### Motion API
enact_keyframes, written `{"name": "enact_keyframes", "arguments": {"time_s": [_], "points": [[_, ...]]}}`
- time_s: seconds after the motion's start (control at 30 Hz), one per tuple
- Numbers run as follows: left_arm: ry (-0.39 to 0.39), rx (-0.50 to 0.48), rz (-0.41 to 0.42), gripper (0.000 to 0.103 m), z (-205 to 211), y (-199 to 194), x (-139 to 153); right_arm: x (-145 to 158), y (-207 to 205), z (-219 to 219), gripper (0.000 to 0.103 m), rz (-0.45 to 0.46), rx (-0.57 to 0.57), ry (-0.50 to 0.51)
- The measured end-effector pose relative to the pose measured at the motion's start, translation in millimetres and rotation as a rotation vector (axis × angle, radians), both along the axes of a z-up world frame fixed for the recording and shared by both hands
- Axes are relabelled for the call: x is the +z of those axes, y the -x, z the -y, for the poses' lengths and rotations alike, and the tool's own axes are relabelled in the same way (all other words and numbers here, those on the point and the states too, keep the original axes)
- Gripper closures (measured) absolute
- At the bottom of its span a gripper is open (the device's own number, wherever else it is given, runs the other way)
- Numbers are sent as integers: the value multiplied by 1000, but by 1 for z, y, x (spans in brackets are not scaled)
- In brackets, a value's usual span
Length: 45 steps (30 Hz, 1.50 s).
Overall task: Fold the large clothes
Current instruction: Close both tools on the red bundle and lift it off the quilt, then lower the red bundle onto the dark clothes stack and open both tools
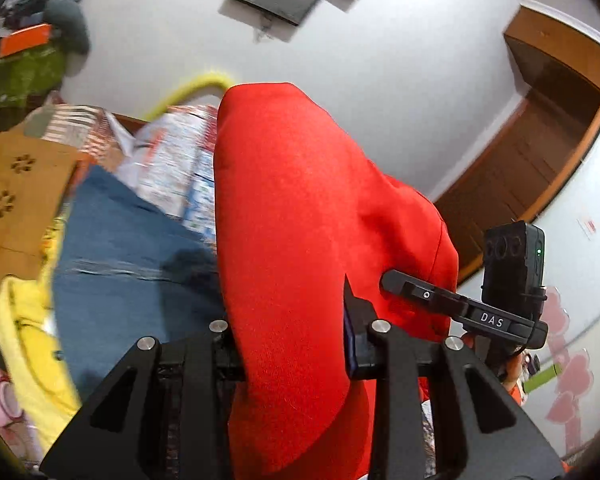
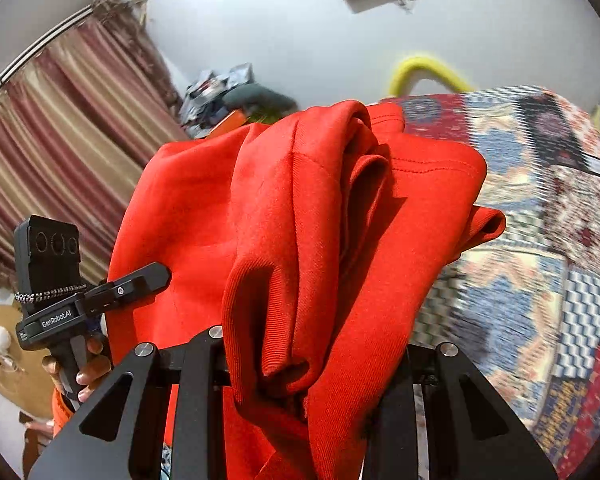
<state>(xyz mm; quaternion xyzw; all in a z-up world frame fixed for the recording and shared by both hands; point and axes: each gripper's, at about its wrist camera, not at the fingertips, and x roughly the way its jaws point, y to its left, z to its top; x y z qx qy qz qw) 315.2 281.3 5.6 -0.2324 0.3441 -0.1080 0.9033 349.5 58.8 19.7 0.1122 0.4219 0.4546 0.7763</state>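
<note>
Barely started imo: both claws, left gripper (image 1: 296,344) and right gripper (image 2: 300,360), are clamped on the bunched bright red fleece garment (image 2: 300,220), lifted above the patterned quilt (image 2: 540,240). No neat fold anywhere.

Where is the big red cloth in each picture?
Left wrist view: the red cloth fills the middle, pinched in the left gripper.
Right wrist view: it fills the middle, bunched in folds, pinched in the right gripper.
Shared landmark: the yellow curved tube against the white wall.
</note>
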Motion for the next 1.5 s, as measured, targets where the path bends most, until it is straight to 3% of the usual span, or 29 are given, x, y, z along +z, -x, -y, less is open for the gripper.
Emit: {"name": "enact_keyframes", "arguments": {"time_s": [0.17, 0.47, 0.53, 0.6, 0.77, 0.83, 0.9, 1.0, 1.1, 1.23, 1.37, 1.5], "points": [[5, 84, -34, 71, -56, -1, -11, -11, -9, -58, 76, -33, 65, -3], [109, 170, -138, 70, -135, -23, -76, -55, -30, -123, 76, -137, 108, 48], [127, 159, -127, 69, -145, -27, -84, -68, -37, -130, 75, -189, 109, 44], [96, 156, -127, 66, -150, -29, -89, -80, -44, -134, 74, -216, 118, 36], [82, 148, -143, 60, -151, -32, -96, -84, -39, -140, 69, -175, 138, 83], [42, 152, -147, 54, -149, -31, -93, -80, -36, -140, 65, -158, 141, 97], [-45, 165, -156, 42, -141, -29, -88, -76, -34, -137, 61, -158, 125, 106], [-181, 195, -162, 34, -125, -25, -75, -69, -32, -126, 57, -147, 112, 136], [-259, 214, -152, 33, -113, -20, -63, -57, -24, -117, 57, -84, 93, 189], [-351, 233, -103, 33, -95, -4, -43, -34, -5, -110, 57, 77, 58, 253], [-439, 207, -39, 33, -68, 20, -29, -17, 13, -104, 56, 174, 38, 238], [-590, 177, -42, 30, -42, 34, -37, -13, 32, -114, 47, 228, 93, 229]]}}
